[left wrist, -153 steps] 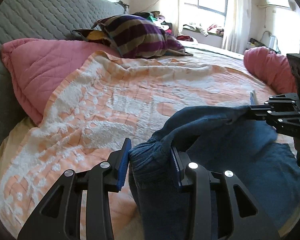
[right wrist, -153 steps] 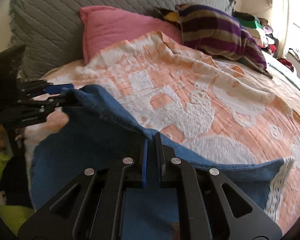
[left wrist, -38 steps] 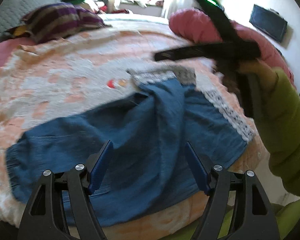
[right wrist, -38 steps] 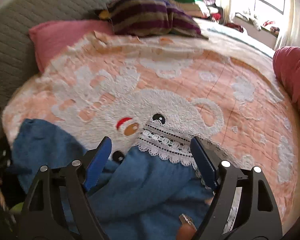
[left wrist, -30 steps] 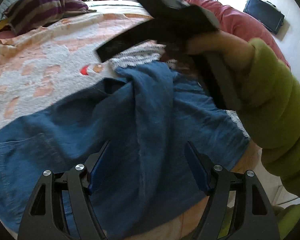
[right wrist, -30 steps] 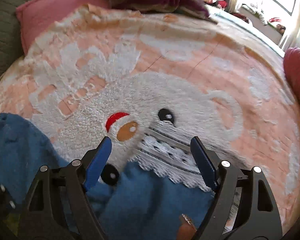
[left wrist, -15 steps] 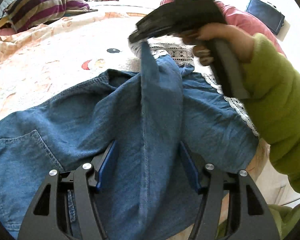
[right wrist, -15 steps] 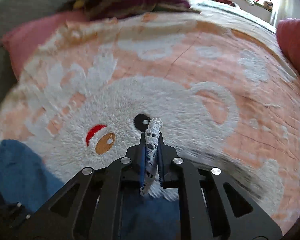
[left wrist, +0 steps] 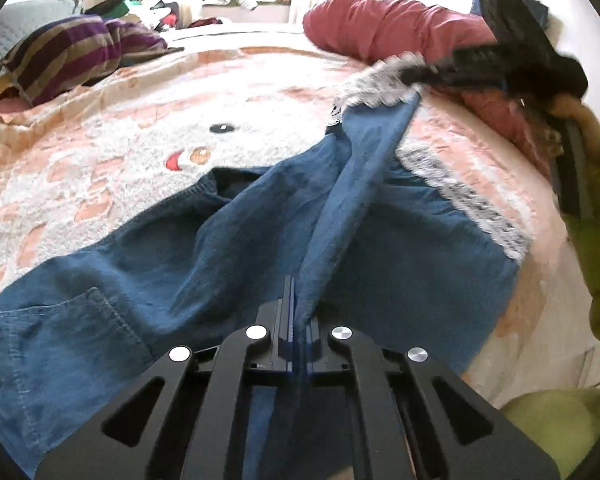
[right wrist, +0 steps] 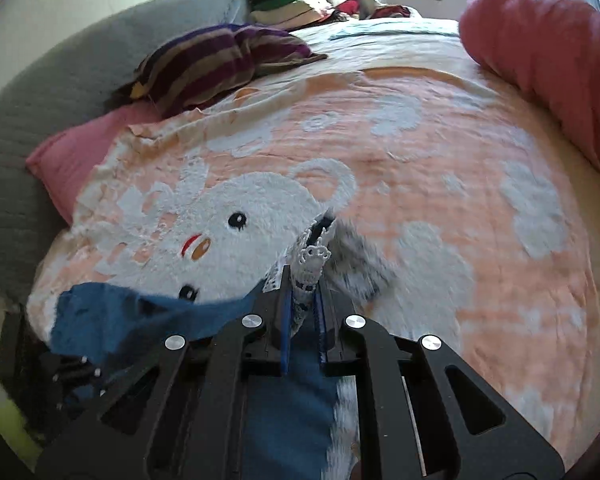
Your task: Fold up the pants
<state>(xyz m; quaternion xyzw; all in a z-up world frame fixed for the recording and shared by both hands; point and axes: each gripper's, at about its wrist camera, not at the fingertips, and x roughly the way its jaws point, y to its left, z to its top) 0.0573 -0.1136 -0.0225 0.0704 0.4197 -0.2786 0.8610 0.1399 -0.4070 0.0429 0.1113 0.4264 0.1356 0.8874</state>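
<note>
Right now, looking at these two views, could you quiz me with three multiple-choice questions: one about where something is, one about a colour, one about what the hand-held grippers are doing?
1. Where does the striped pillow lie?
A. At the far side of the bed, near the grey headboard
B. On top of the pants
C. On the floor

2. What colour are the pants?
A. Black
B. Blue denim with white lace trim
C. Green

3. What are the two hand-held grippers doing?
A. Both open above the bed
B. Only one grips cloth
C. Both shut on the pants

Answers:
1. A: it sits beyond the orange blanket, against the headboard.
2. B: blue cloth shows, with a white lace edge.
3. C: the left hand-held gripper pinches a blue fold, and the right hand-held gripper clamps the lace edge.
</note>
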